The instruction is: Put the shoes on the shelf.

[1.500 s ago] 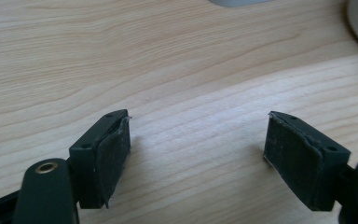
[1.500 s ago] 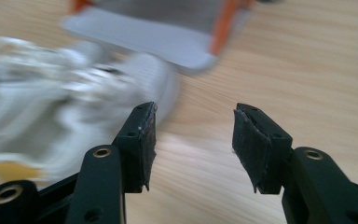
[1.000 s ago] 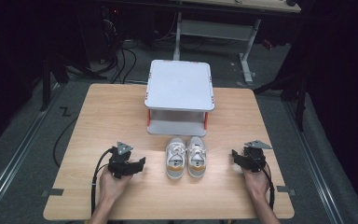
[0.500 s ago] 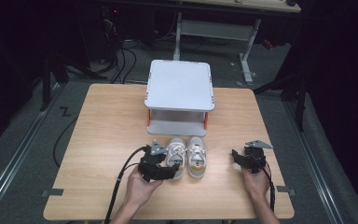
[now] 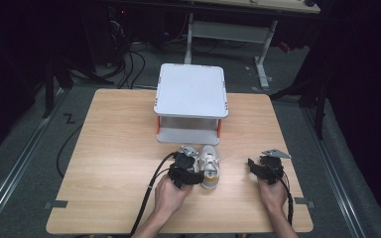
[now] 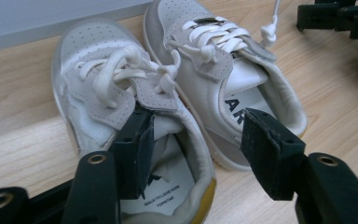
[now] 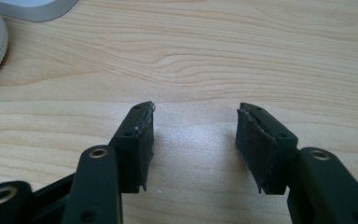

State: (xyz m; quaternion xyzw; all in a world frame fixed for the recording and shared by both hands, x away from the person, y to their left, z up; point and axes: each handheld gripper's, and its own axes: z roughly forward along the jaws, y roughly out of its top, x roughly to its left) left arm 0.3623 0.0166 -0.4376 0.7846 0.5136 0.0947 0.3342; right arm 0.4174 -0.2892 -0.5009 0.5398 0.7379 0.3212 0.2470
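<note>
reaching over the pair of small white shoes, i hold my left gripper [image 6: 193, 140] with its fingers spread astride the inner wall of the left shoe [image 6: 135, 135]: one finger [image 6: 137, 154] sits inside that shoe's opening just under the tongue, the other [image 6: 270, 154] is down between the two shoes, by the outer side of the right shoe [image 6: 223, 70]. these fingers have just been closing, with the shoe's side wall between them, though the pads are not pressing on it (a gap shows on both sides). in the high view my left gripper [image 5: 184, 171] covers the left shoe, and the right shoe [image 5: 209, 166] lies beside it, toes toward the white two-tier rack [image 5: 191, 91] in the middle of the bench [image 5: 109, 144]. my right gripper [image 5: 264, 167] rests well to the right of the shoes, its fingers [image 7: 137, 140] apart over bare wood with nothing between them; they too have just been closing a little.
</note>
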